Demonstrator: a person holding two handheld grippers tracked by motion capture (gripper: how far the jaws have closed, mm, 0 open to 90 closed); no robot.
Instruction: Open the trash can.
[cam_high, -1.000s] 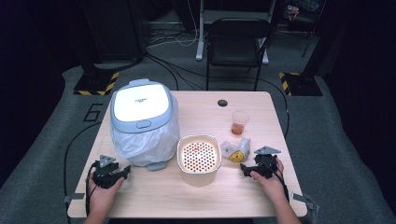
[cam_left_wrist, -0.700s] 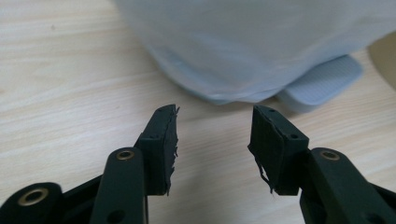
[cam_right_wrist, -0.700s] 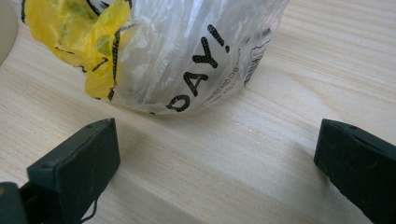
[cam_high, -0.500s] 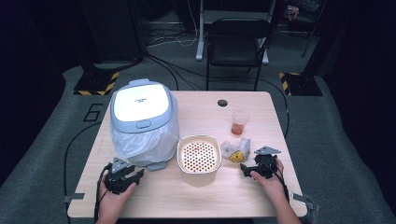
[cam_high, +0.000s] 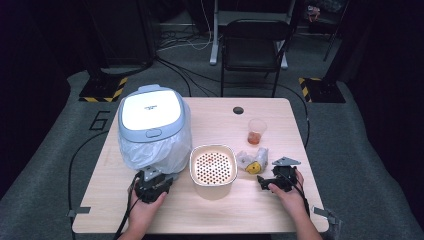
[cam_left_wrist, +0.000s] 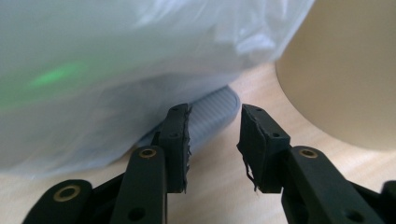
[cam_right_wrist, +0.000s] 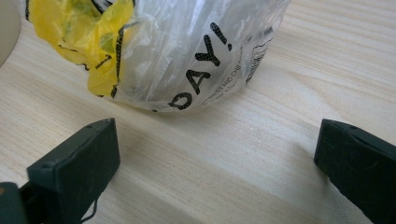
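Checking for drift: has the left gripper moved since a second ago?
Yes. The left gripper moved right along the table edge, toward the bin, its empty jaws closing.

A pale wooden counter (cam_high: 210, 212) is carrying everything, its grain running across the top. Toward its far edge a small dark round hole (cam_high: 238, 110) is showing in the surface. A grey-lidded bin (cam_high: 151, 120) lined with a clear plastic bag (cam_high: 150, 150) is standing on the left half. Just to its right a beige perforated bowl (cam_high: 213, 165) is sitting near the middle. Beyond it to the right a clear plastic cup (cam_high: 256, 131) with reddish liquid is standing upright. A crumpled clear and yellow wrapper (cam_high: 252, 161) is lying between bowl and right edge, near the cup.
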